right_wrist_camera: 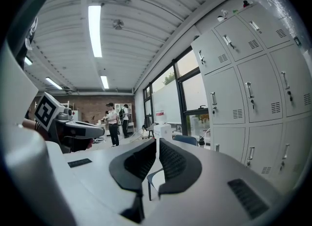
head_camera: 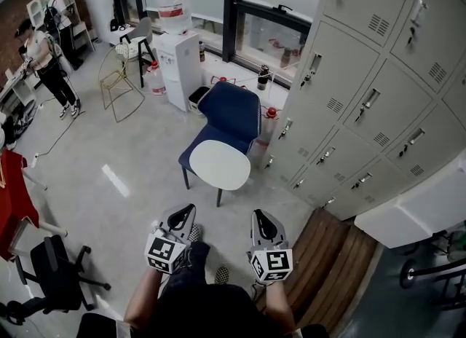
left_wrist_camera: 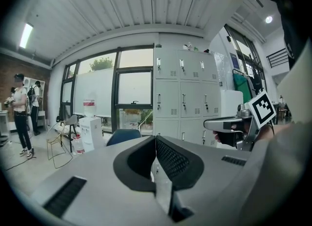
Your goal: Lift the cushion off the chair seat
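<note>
A: My left gripper [head_camera: 183, 215] & right gripper [head_camera: 261, 218] are both clenched tight, nothing in 'em.
B: Cushion [head_camera: 220, 164]?
A: On the chair [head_camera: 234, 113] seat, well ahead of me. Approach, grab, lift are all left to do.

White cushion [head_camera: 220, 164] flat on blue chair [head_camera: 233, 114]

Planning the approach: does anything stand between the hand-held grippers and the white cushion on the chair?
Nothing visible does: only bare floor separates the left hand-held gripper and right hand-held gripper from the cushion.
</note>
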Motion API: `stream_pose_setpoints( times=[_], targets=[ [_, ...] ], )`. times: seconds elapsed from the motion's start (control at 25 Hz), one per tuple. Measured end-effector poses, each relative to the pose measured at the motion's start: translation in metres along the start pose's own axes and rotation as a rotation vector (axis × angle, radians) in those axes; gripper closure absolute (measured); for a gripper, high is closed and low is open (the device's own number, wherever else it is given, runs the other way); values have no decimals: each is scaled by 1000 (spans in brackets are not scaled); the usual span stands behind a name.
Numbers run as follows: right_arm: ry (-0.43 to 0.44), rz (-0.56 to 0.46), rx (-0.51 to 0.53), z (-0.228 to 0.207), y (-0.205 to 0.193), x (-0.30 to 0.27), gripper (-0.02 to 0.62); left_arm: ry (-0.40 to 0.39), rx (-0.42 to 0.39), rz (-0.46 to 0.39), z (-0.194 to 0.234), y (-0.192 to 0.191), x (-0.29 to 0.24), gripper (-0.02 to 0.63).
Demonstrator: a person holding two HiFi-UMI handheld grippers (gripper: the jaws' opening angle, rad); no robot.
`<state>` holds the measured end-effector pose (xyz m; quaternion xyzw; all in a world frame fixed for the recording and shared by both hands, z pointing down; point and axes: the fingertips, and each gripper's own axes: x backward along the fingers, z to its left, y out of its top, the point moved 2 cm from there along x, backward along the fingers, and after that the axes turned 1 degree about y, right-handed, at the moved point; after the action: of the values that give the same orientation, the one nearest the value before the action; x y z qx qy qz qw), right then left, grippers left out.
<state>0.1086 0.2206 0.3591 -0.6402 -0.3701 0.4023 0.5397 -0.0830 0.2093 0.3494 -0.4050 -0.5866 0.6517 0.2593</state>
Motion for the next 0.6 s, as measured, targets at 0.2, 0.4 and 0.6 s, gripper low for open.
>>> stream_pose_setpoints(
  times=[0.2, 0.4, 0.6],
  targets=[
    [-40, 3, -1, -19, 5, -36, 557, -29, -2, -4, 29, 7, -41, 589],
    [-89, 18, -6, -39, 7, -88, 557, -82, 4, 5, 67, 8, -98, 589],
    [-131, 33, -15, -61, 12, -151, 555, -134, -23, 14, 110, 18, -158, 589]
  ],
)
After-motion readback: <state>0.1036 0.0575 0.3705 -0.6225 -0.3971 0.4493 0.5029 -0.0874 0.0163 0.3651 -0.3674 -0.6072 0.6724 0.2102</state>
